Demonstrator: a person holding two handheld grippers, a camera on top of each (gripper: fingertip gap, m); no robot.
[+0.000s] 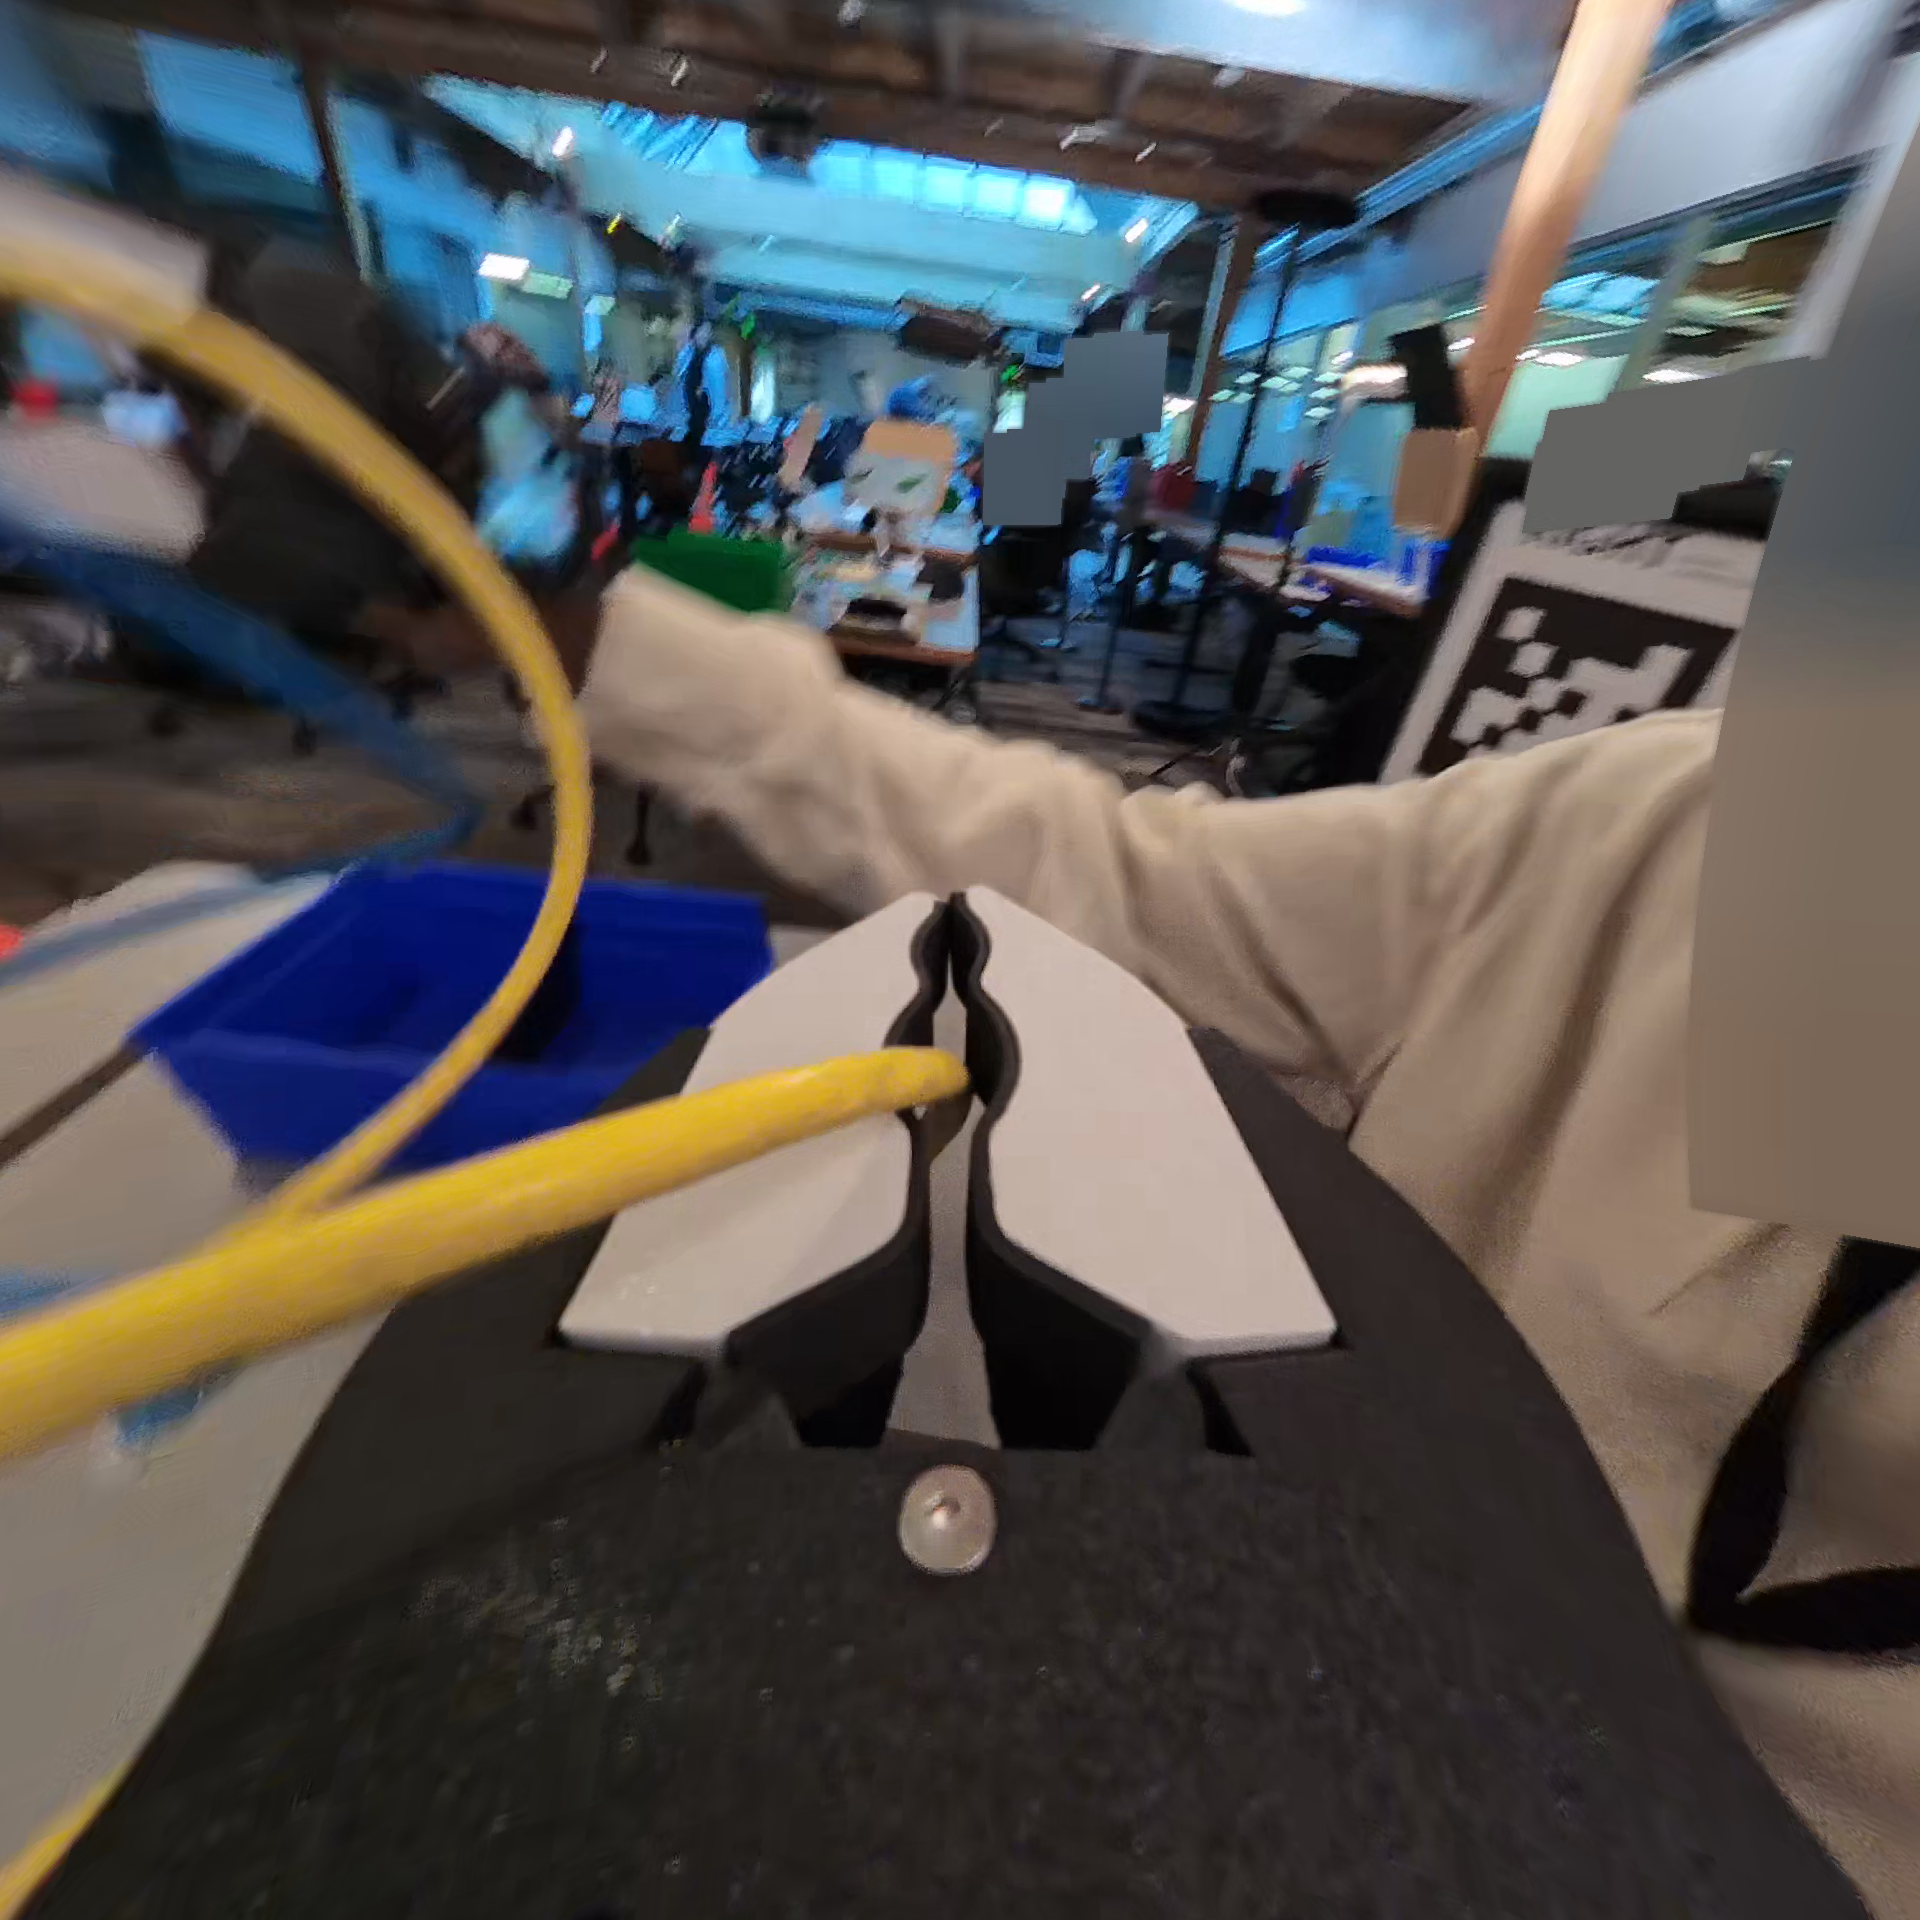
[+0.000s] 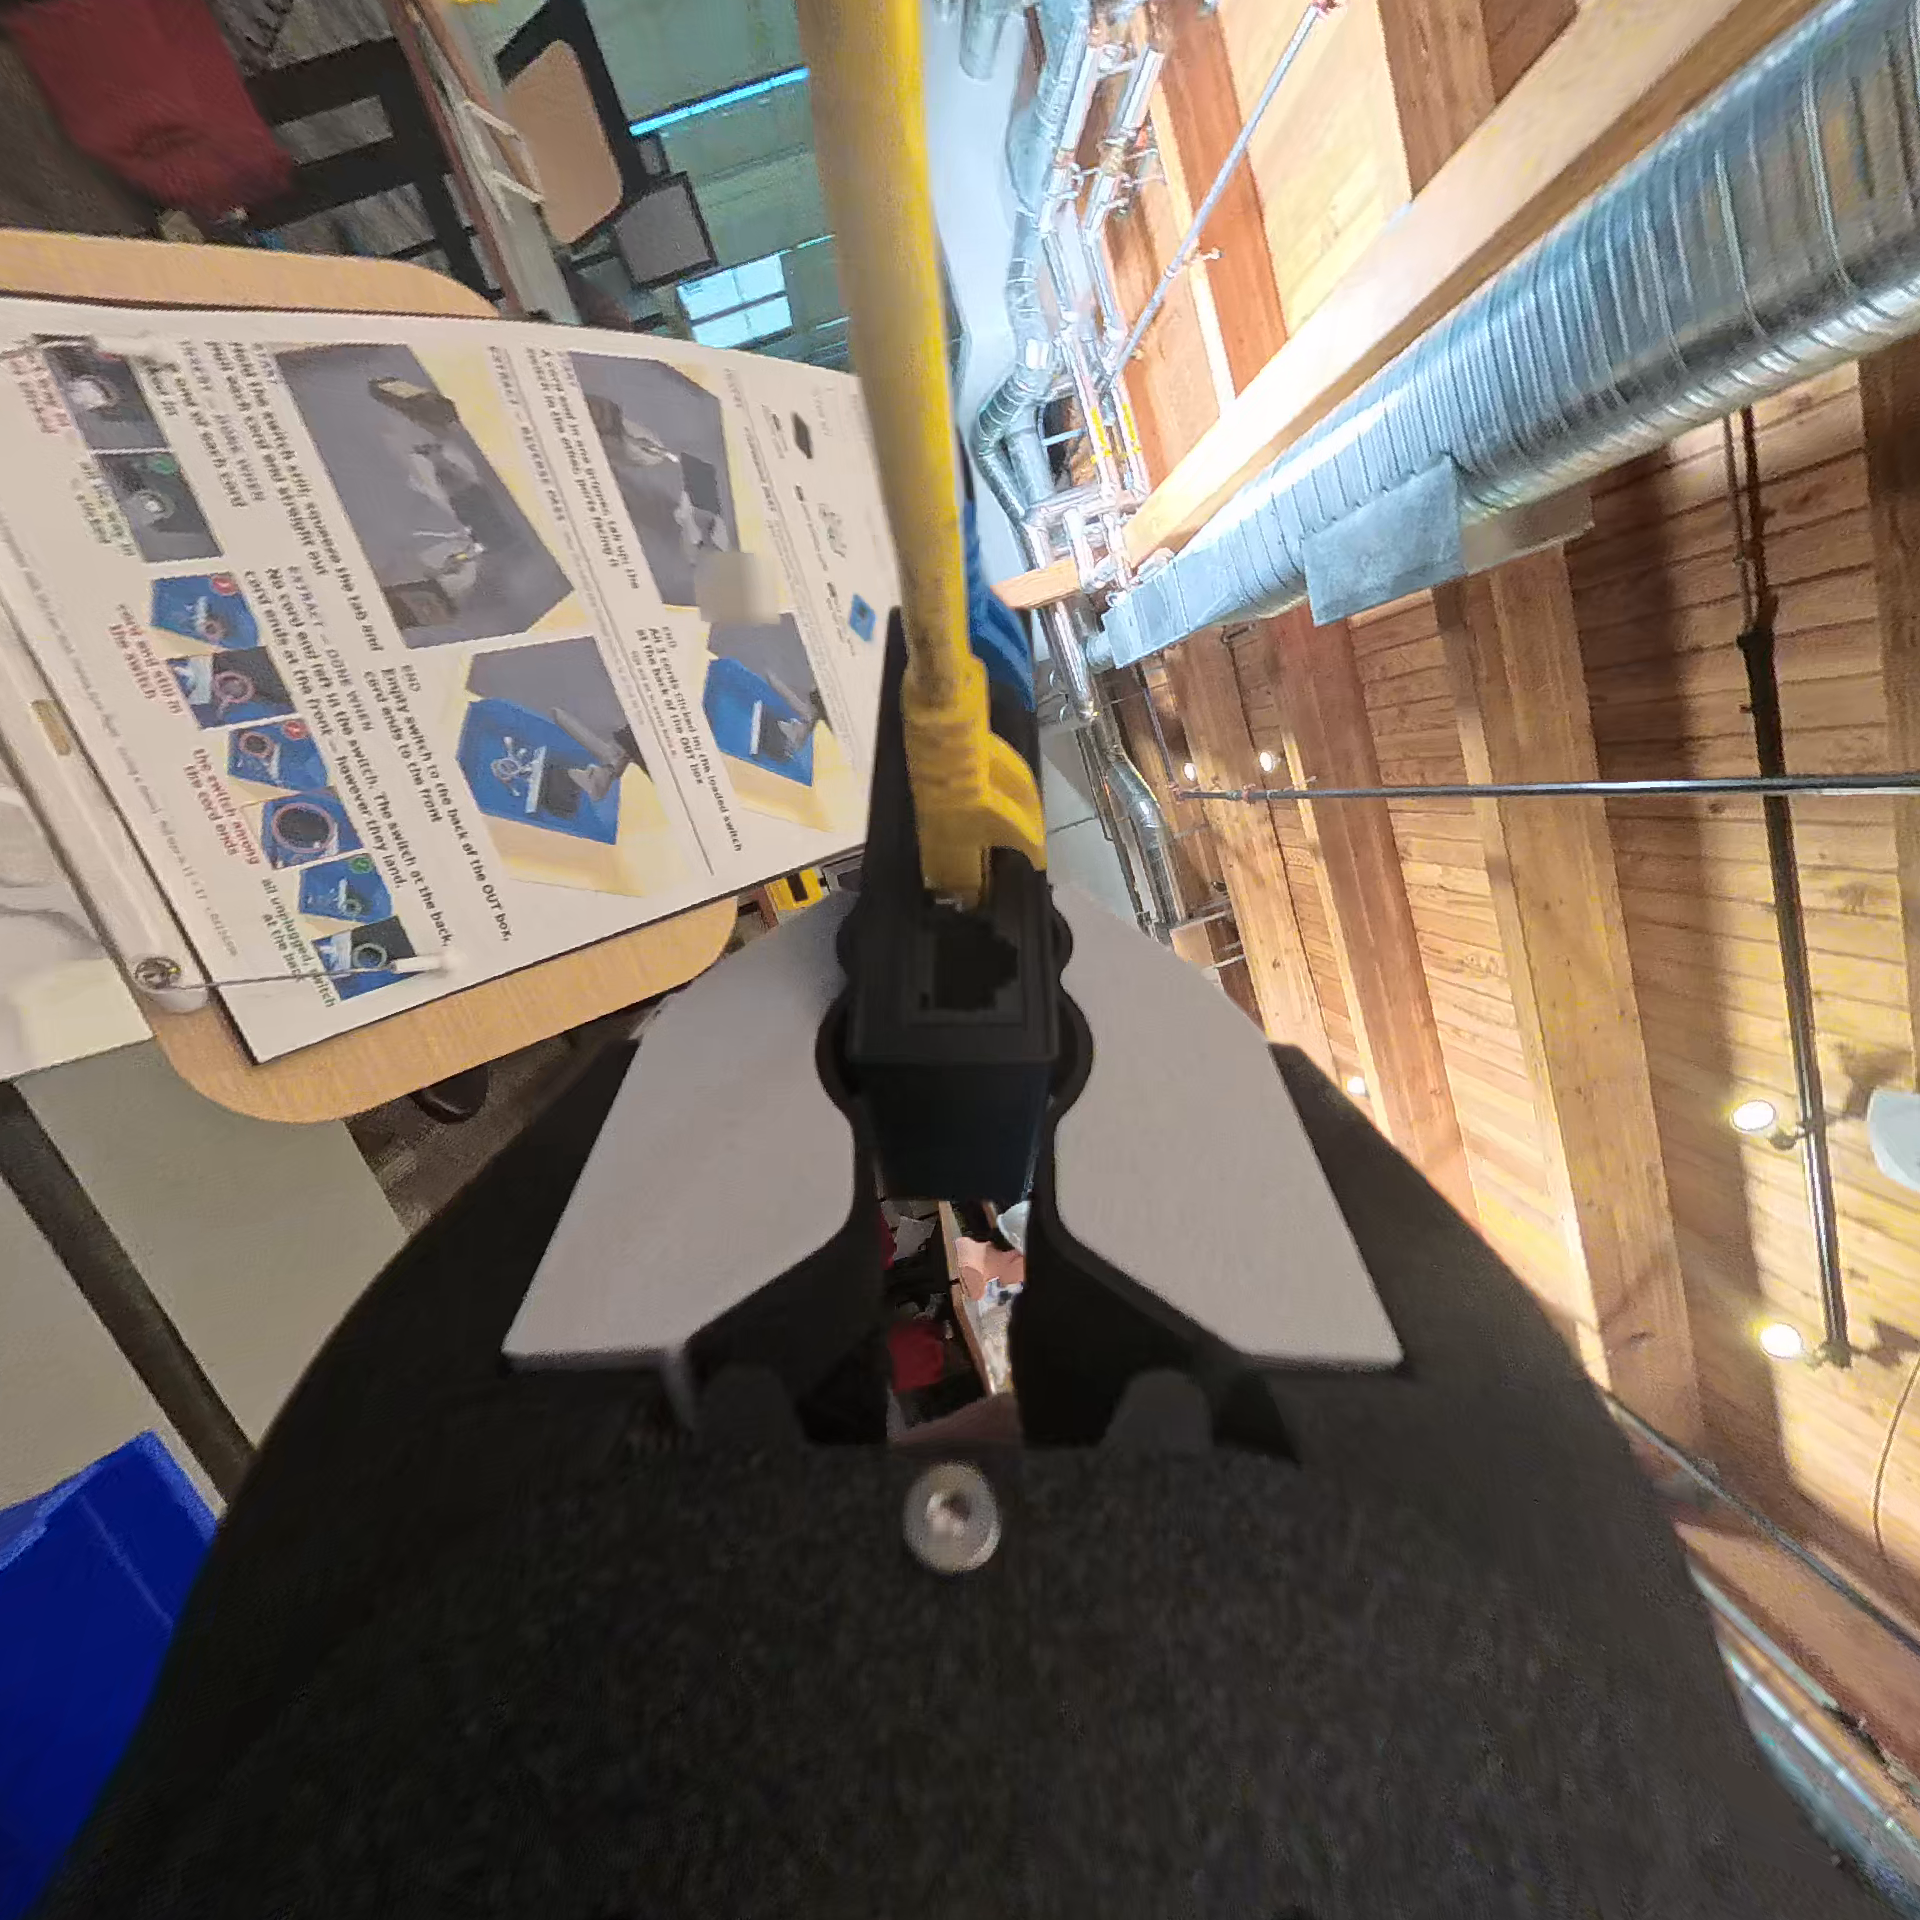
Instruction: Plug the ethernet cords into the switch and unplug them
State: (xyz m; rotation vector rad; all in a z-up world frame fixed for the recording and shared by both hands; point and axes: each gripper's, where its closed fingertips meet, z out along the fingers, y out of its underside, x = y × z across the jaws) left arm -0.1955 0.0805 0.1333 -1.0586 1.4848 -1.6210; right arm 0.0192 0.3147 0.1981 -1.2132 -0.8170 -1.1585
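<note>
R gripper (image 2: 951, 1039) clamps switch (image 2: 951, 1049), lengthwise fwd — L gripper (image 1: 951, 997) pinches yellow cord (image 1: 468, 1184).

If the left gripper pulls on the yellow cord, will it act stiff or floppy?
Probably floppy: the yellow cord bends in a wide loop beyond the left gripper. It likely springs somewhat, since the curve stays smooth. The plug end looks firmer, seated in the switch.

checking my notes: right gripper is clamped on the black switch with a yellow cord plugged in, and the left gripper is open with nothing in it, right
Not quite. The left gripper is shut on the yellow cord, as the left wrist view shows. The rest holds: the right gripper clamps the black switch with the yellow cord plugged in.
</note>
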